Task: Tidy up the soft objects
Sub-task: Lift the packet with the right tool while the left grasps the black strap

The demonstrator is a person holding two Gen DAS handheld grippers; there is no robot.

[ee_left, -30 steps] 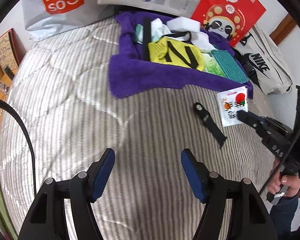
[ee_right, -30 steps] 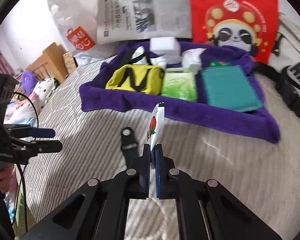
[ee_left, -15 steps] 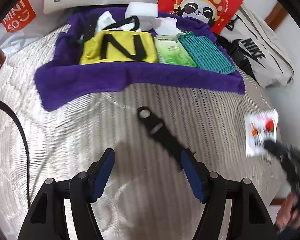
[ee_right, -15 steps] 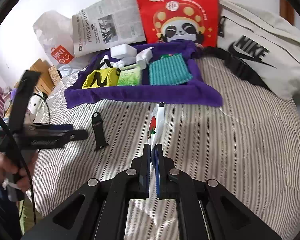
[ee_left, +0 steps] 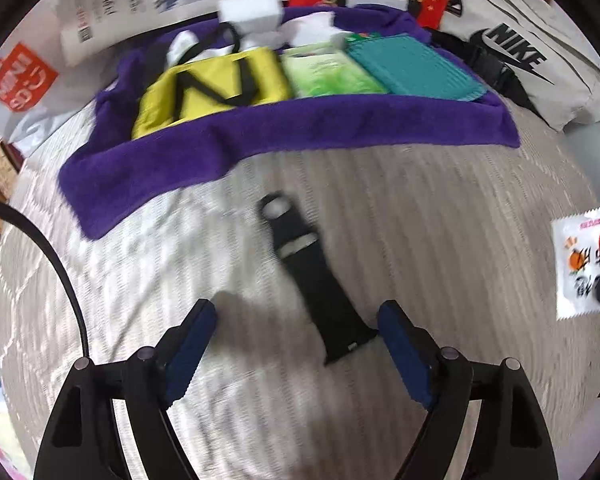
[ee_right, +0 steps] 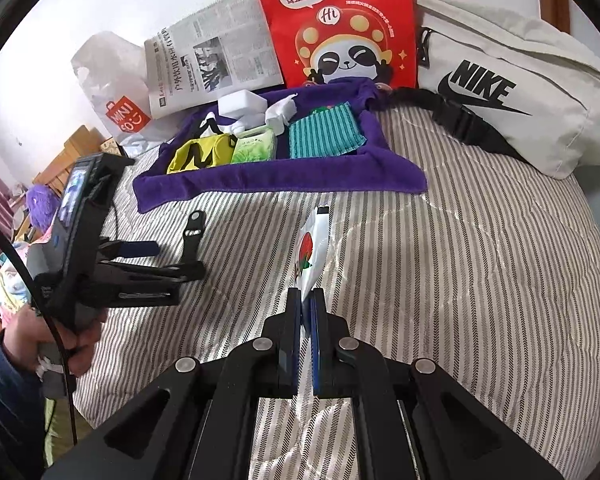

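1. On the striped bed cover lies a black strap, slanted, with its near end between the left gripper's blue pads.
2. Left gripper: jaws wide and just been opening further; pads are not touching the strap, so nothing is held.
3. Right gripper: jaws clamped shut on a white sachet with red fruit print, held edge-on above the cover (lower edge pinched, top free).
4. Left wrist view shows the same sachet at the far right edge, with a dark fingertip over its lower corner.
5. Purple towel is spread at the head of the bed, its edges turned up like a tray.
6. On the towel, in a row: yellow pouch, green tissue pack, teal cloth; a white block and crumpled white tissue sit behind.
7. Behind the towel: newspaper, red panda bag, white Nike bag, Miniso bag.
8. Person's hand grips the left tool's handle (blue sleeve visible).
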